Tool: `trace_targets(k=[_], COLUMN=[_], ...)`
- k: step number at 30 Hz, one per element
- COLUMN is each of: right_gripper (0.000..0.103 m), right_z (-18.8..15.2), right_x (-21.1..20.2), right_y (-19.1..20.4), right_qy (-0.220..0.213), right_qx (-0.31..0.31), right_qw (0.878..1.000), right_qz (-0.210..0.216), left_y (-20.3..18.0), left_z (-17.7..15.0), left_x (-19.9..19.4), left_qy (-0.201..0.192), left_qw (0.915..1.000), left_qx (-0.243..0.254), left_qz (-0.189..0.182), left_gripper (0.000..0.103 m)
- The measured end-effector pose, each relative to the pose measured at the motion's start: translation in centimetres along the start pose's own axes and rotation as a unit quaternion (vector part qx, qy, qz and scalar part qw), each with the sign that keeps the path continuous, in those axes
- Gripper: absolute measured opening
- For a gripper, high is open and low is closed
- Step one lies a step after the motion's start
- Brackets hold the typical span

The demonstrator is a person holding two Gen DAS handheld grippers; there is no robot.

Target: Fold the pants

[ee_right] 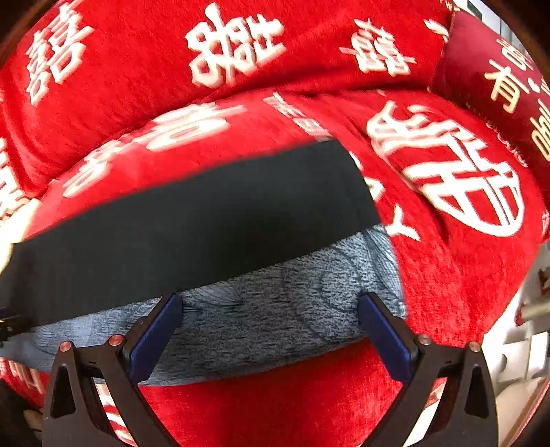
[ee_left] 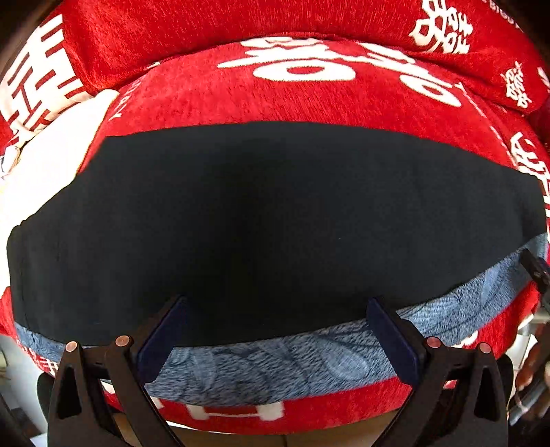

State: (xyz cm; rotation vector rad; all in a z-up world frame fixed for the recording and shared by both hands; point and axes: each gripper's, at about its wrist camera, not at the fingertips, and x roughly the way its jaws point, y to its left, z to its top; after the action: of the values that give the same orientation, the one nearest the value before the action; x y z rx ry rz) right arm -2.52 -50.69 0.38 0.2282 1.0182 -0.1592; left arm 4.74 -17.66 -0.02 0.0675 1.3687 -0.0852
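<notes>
Red sofa [ee_left: 309, 99] bears folded pants [ee_left: 261, 213]; left gripper [ee_left: 276, 306], right gripper [ee_right: 270, 302] spread apart

We were in a home, in a room with a sofa. A soft red cover [ee_right: 447, 275] with big white lucky signs lay over the seat and the back cushion [ee_left: 206, 31]. On the far right sat a dark red pillow [ee_right: 481, 79] with gold writing.

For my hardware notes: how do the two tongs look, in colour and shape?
The left tongs and right tongs look alike: black plastic linkage arms with triangular cut-outs and small copper-coloured round pins, each ending in two flat, dark blue rectangular pads. No cables, markings or sleeves show.
</notes>
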Motion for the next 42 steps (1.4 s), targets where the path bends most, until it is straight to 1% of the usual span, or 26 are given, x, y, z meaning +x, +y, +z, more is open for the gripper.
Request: trace_targets(k=[1, 2, 3, 5, 7, 8, 10, 12, 14, 16, 17, 19, 21, 22, 23, 25, 28, 29, 31, 33, 37, 39, 42], right_gripper=[0.103, 0.103, 0.103, 0.103, 0.103, 0.103, 0.103, 0.103, 0.103, 0.103, 0.103, 0.103, 0.103, 0.103, 0.103, 0.103, 0.103, 0.103, 0.103, 0.103, 0.103, 0.103, 0.103], right_z=[-0.2, -0.5, -0.9, -1.7, -2.8, -3.4, -4.1, -4.3, -4.1, -3.3, -2.9, -1.9, -0.9, -0.5, -0.2, 0.1, -0.7, -1.2, -2.0, -1.9, 0.2, 1.5, 2.0], right_x=[-0.6, -1.5, -2.2, -3.2, -3.2, -3.0, -2.4, -1.4, -1.0, -0.9, -0.8, -0.2, 0.5, 0.7, 0.8, 0.9, 0.3, 0.1, -0.1, 0.2, 1.4, 2.3, 3.0], right_y=[-0.3, -0.7, -1.2, -2.6, -3.4, -3.5, -3.5, -3.2, -2.5, -1.9, -1.6, -1.2, -0.9, -0.7, -0.6, -0.5, -0.5, -0.5, 0.2, 0.5, 0.8, 1.6, 2.5], right_qy=[-0.005, -0.013, -0.019, -0.016, 0.008, 0.022, 0.036, 0.046, 0.044, 0.032, 0.028, 0.017, 0.006, 0.003, 0.000, -0.001, 0.014, 0.020, 0.026, 0.025, -0.004, -0.023, -0.042], right_qx=[0.001, 0.000, 0.003, 0.021, 0.036, 0.034, 0.030, 0.027, 0.013, -0.003, -0.005, -0.011, -0.011, -0.011, -0.010, -0.004, 0.004, 0.001, -0.013, -0.019, -0.021, -0.039, -0.057], right_qw=[1.000, 1.000, 0.999, 1.000, 0.998, 0.997, 0.996, 0.995, 0.996, 0.995, 0.995, 0.996, 0.996, 0.997, 0.997, 0.996, 0.993, 0.992, 0.993, 0.994, 0.995, 0.996, 0.996], right_qz=[-0.003, -0.023, -0.029, 0.001, 0.050, 0.064, 0.077, 0.087, 0.078, 0.093, 0.096, 0.089, 0.084, 0.082, 0.082, 0.085, 0.117, 0.122, 0.114, 0.107, 0.095, 0.078, 0.057], left_y=[-0.1, -0.3, -0.4, -1.4, -3.4, -4.1, -5.6, -6.1, -6.3, -6.6, -6.8, -7.8, -8.8, -9.0, -8.8, -8.1, -8.1, -8.2, -8.2, -8.6, -8.5, -8.3, -8.2], left_z=[-0.1, -0.2, -0.2, -0.3, -0.4, -0.8, -0.6, -0.1, 0.7, 1.3, 1.6, 2.1, 2.4, 2.4, 2.5, 2.7, 2.7, 2.7, 2.8, 2.8, 2.7, 2.5, 2.6], left_x=[-0.3, -0.6, -0.8, -1.0, -0.7, -0.8, -0.6, -0.2, 0.1, 0.1, 0.1, 0.0, 0.3, 0.6, 0.6, 0.9, 0.9, 0.9, 1.0, 0.9, 0.9, 0.9, 0.9], left_qy=[-0.003, -0.005, -0.005, -0.008, -0.009, -0.010, -0.017, -0.016, -0.010, -0.010, -0.011, -0.015, -0.019, -0.020, -0.023, -0.019, -0.022, -0.022, -0.025, -0.028, -0.028, -0.029, -0.030], left_qw=[1.0000, 1.0000, 0.9999, 0.9998, 0.9998, 0.9998, 0.9998, 0.9999, 0.9998, 0.9996, 0.9995, 0.9995, 0.9993, 0.9991, 0.9991, 0.9992, 0.9994, 0.9993, 0.9992, 0.9990, 0.9991, 0.9992, 0.9992], left_qx=[-0.002, -0.004, -0.006, -0.010, -0.002, 0.003, 0.010, -0.001, -0.016, -0.028, -0.030, -0.028, -0.017, -0.015, -0.022, -0.032, -0.025, -0.026, -0.027, -0.030, -0.028, -0.025, -0.024], left_qz=[0.000, -0.003, -0.007, -0.014, -0.018, -0.018, -0.010, -0.001, 0.000, 0.001, 0.001, 0.005, 0.027, 0.033, 0.028, 0.013, 0.013, 0.013, 0.016, 0.019, 0.014, 0.013, 0.011], left_gripper=[0.103, 0.103, 0.103, 0.103, 0.103, 0.103, 0.103, 0.103, 0.103, 0.103, 0.103, 0.103, 0.103, 0.103, 0.103, 0.103, 0.103, 0.103, 0.103, 0.103, 0.103, 0.103, 0.103])
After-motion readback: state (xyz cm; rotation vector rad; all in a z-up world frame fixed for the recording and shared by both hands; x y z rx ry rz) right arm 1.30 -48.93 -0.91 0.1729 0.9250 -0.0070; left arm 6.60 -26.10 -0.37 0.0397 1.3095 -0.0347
